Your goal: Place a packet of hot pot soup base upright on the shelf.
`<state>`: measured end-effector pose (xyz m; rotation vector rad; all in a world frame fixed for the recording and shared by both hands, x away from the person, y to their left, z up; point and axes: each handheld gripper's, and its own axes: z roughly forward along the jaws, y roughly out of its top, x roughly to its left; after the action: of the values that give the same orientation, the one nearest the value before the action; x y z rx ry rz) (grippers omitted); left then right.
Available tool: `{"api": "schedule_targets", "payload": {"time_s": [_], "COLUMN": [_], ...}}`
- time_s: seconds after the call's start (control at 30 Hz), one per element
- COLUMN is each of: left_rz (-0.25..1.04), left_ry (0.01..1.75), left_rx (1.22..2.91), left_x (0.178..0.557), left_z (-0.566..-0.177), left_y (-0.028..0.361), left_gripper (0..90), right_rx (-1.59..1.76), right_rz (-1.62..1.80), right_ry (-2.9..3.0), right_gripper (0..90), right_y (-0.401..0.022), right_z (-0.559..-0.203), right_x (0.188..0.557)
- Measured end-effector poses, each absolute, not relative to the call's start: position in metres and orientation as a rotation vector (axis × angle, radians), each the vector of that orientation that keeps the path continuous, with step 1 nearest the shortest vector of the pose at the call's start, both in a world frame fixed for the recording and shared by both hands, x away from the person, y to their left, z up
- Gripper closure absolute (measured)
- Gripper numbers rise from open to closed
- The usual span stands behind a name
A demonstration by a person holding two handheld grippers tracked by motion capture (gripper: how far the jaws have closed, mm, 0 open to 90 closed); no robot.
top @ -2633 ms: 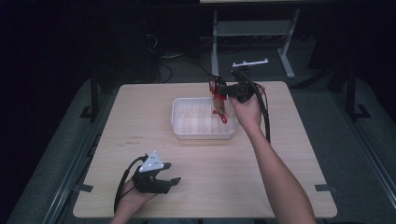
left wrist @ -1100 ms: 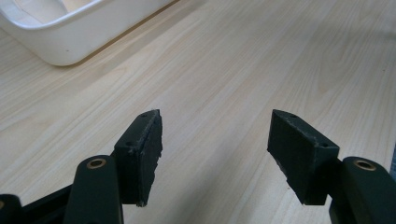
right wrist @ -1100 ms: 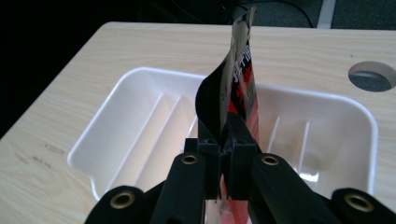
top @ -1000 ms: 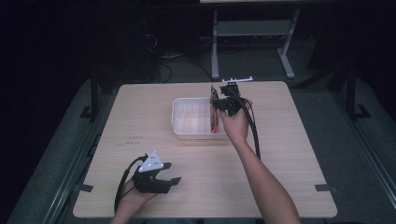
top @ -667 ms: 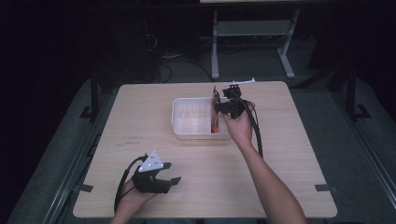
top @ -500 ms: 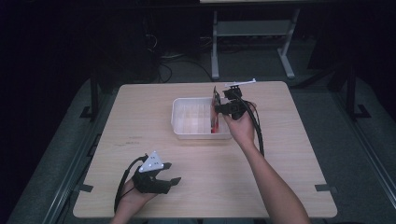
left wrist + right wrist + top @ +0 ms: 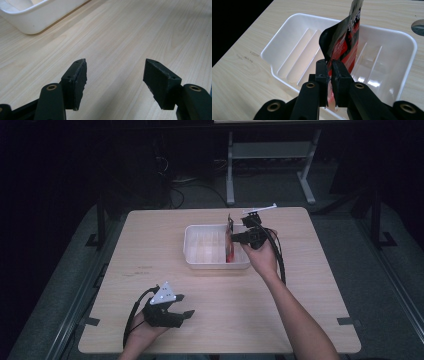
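The right gripper (image 7: 329,72) is clamped on a red-and-black foil packet (image 7: 342,41); the packet is held upright inside the white ribbed plastic tray (image 7: 287,37), at its right end in the high view; the left gripper (image 7: 115,82) is spread wide with nothing between its jaws, low over the wooden table (image 7: 310,285), well apart from the tray.
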<state>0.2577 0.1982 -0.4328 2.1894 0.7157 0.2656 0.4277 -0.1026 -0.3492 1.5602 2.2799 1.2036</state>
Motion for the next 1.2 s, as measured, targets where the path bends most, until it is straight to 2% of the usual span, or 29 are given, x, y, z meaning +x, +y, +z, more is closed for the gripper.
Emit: {"api": "schedule_targets", "payload": {"time_s": [0.33, 0.7, 1.2], "left_rz": [0.266, 0.263, 0.269], "left_ry": [0.716, 0.719, 0.723], "left_rx": [2.189, 2.191, 2.193], "left_x": [0.258, 0.259, 0.259], "left_z": [-0.433, -0.434, -0.434], "left_y": [0.199, 0.199, 0.200], "left_gripper": [35.1, 35.1, 35.1], "right_rx": [1.547, 1.519, 1.497], "right_rz": [1.233, 1.294, 1.341], "right_ry": [2.286, 2.331, 2.367], "right_gripper": [76.9, 66.2, 60.2], "right_y": [-0.111, -0.127, -0.144], "right_z": [-0.349, -0.351, -0.355], "right_x": [0.424, 0.415, 0.405]}}
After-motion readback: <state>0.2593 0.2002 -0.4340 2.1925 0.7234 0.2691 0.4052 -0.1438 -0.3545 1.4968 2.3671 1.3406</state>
